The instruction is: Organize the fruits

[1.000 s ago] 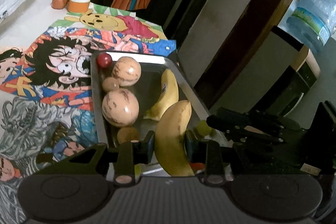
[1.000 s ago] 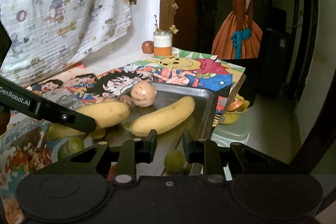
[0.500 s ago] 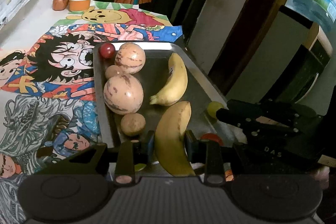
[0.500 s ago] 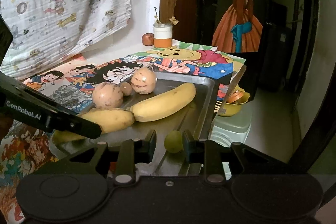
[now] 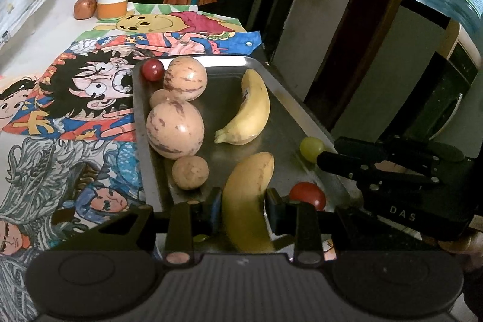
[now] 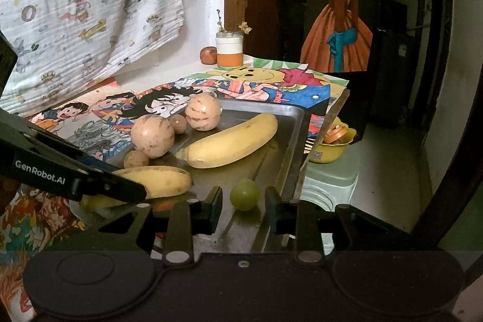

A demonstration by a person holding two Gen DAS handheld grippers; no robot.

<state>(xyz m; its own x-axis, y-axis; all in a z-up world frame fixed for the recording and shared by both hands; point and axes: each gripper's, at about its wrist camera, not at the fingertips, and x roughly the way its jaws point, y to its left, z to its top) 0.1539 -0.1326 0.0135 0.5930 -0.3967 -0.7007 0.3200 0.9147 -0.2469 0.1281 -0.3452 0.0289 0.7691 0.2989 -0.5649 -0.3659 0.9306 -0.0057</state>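
A metal tray holds two striped round melons, two small brown fruits, a red cherry tomato at its far corner and a banana. My left gripper is shut on a second banana at the tray's near end; a red tomato lies to its right. My right gripper is open, and a green grape sits on the tray between its fingers, untouched. The held banana also shows in the right wrist view.
The tray lies on a cartoon-printed cloth at the table's right edge. A white and orange jar and a brown fruit stand at the back. Below the edge are a white bin and a yellow bowl.
My left gripper has carried the banana back toward the tray's near end. My right gripper has drawn back a little, and the green grape now rests on the tray between its open fingers.
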